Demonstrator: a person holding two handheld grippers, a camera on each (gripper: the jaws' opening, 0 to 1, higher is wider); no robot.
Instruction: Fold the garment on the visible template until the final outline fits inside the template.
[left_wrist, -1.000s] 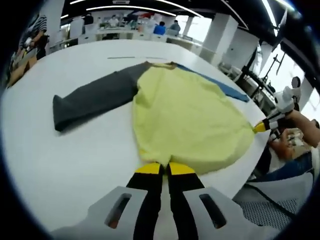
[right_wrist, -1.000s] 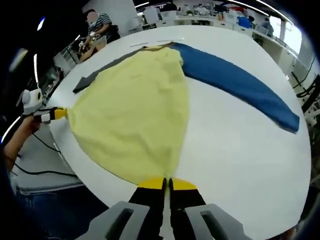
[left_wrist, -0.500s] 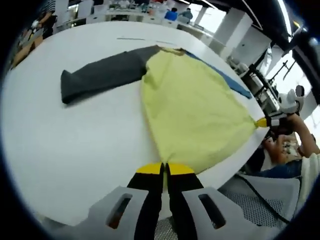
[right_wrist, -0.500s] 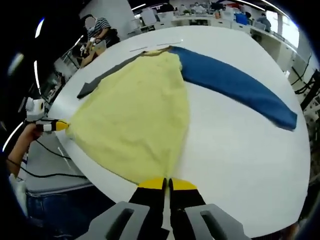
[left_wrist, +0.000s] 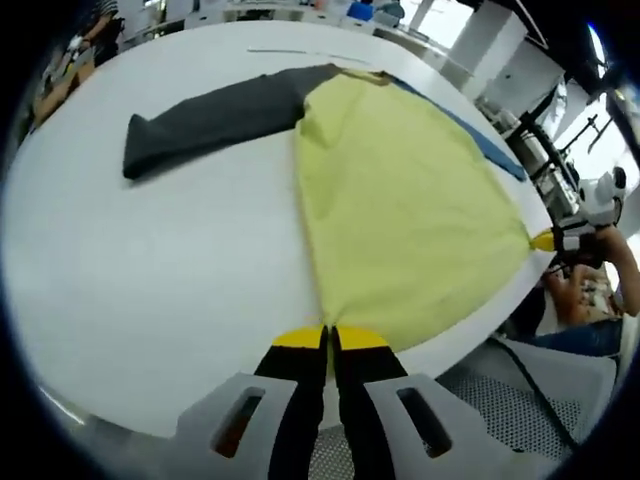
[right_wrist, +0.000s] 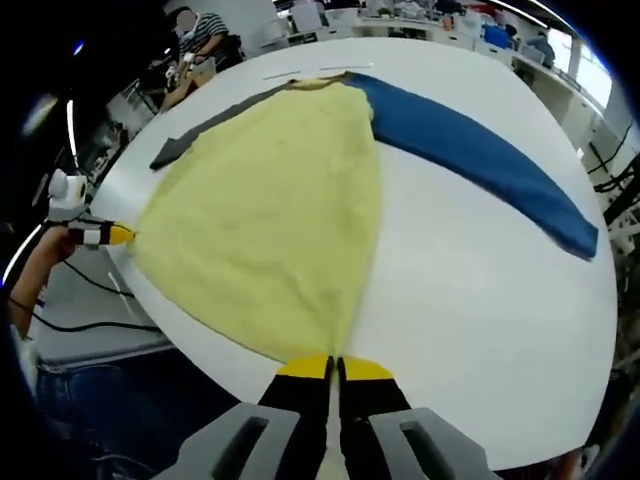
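Observation:
A shirt with a yellow body, a dark grey sleeve and a blue sleeve lies spread on a white round table. My left gripper is shut on one bottom corner of the yellow hem, at the table's near edge. My right gripper is shut on the other hem corner. The hem is stretched taut between them. The right gripper's yellow tip shows at the right of the left gripper view, and the left gripper's tip at the left of the right gripper view.
A thin pale strip lies on the table beyond the collar. Desks and seated people fill the room behind. A mesh chair and a person's legs sit below the table edge.
Both hands have drawn the hem toward the table's near edge, and the yellow body now lies flatter and more stretched. The sleeves stay spread on the table.

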